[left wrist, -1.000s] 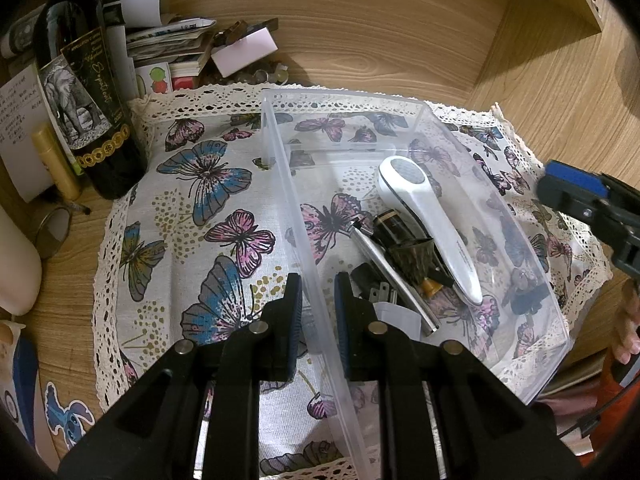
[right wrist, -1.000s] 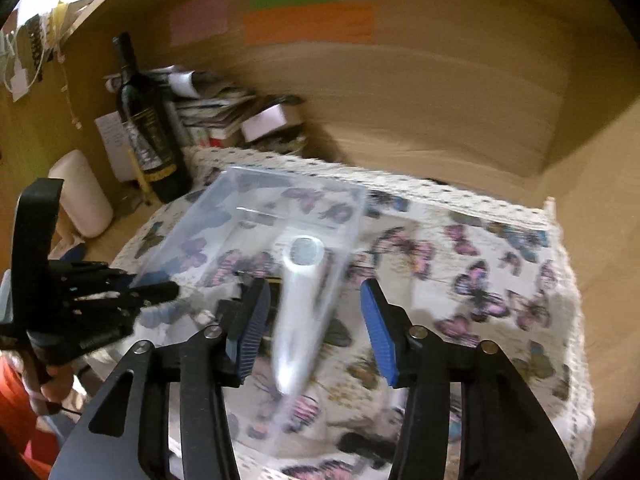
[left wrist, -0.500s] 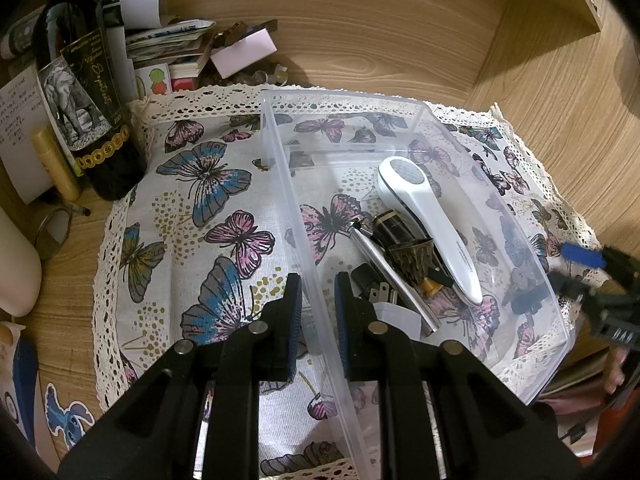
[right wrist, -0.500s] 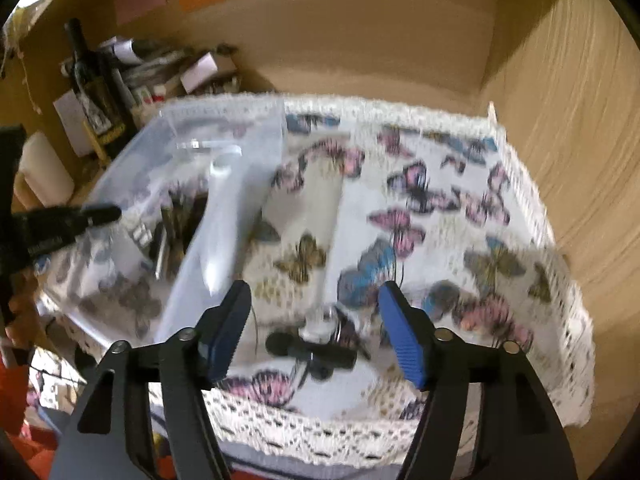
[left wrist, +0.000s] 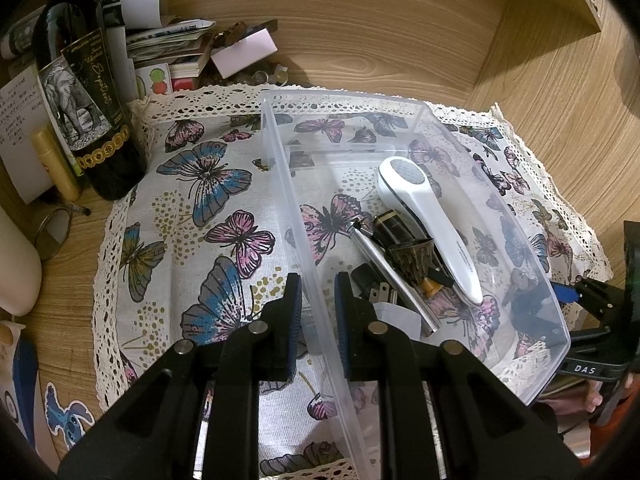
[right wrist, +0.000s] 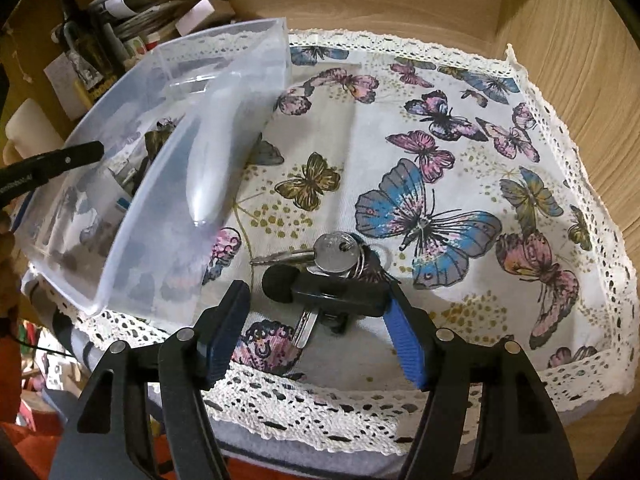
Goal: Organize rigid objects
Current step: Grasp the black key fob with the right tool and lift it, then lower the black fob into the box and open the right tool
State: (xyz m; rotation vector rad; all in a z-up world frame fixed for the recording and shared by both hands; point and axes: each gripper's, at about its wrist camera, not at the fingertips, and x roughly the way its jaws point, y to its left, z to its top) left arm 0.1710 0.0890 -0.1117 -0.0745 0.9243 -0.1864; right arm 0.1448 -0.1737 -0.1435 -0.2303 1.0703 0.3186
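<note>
A clear plastic bin stands on the butterfly cloth. My left gripper is shut on the bin's left wall. In the bin lie a white handheld device, a metal rod, a dark bottle-like piece and small plugs. In the right wrist view the bin is at the left. My right gripper is open around a bunch of keys with a black fob near the cloth's front edge.
A wine bottle, papers and boxes, a yellow tube and a small mirror crowd the back left. Wooden walls close the back and right. Lace trim marks the front edge.
My right gripper swung away from the bin, down and right, to the keys at the cloth's front. My left gripper kept its hold on the bin wall.
</note>
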